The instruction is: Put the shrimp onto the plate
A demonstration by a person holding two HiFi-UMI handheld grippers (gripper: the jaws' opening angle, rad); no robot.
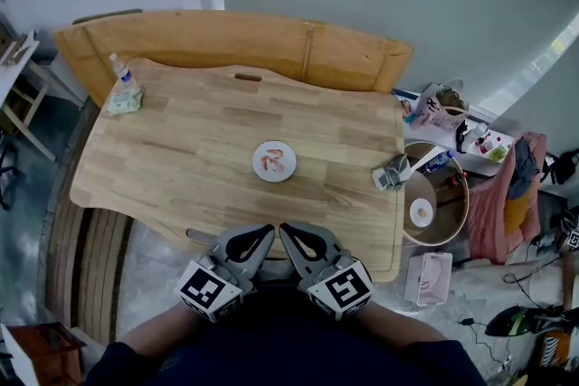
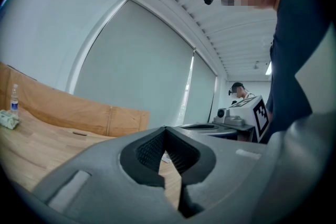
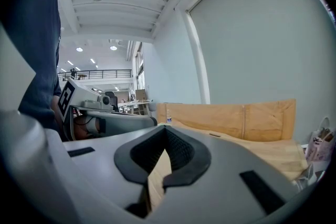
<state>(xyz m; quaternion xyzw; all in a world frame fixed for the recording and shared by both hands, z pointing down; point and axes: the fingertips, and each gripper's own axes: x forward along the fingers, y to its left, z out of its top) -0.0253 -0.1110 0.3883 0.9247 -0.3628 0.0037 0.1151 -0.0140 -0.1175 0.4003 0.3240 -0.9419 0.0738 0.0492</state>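
Note:
A small white plate [image 1: 274, 161] sits in the middle of the wooden table [image 1: 199, 131], and the pink shrimp [image 1: 273, 162] lies on it. My left gripper [image 1: 265, 233] and right gripper [image 1: 285, 231] are held side by side at the table's near edge, well short of the plate. Both are shut with nothing between the jaws. In the left gripper view the left gripper [image 2: 166, 129] has its tips together, and so does the right gripper [image 3: 166, 129] in the right gripper view. Neither gripper view shows the plate.
A water bottle [image 1: 118, 70] on a green cloth [image 1: 124, 100] stands at the table's far left corner. A small grey object [image 1: 391, 174] lies at the right edge. A round basket [image 1: 436, 204] and clutter stand on the floor to the right. A brown board [image 1: 244, 41] leans behind the table.

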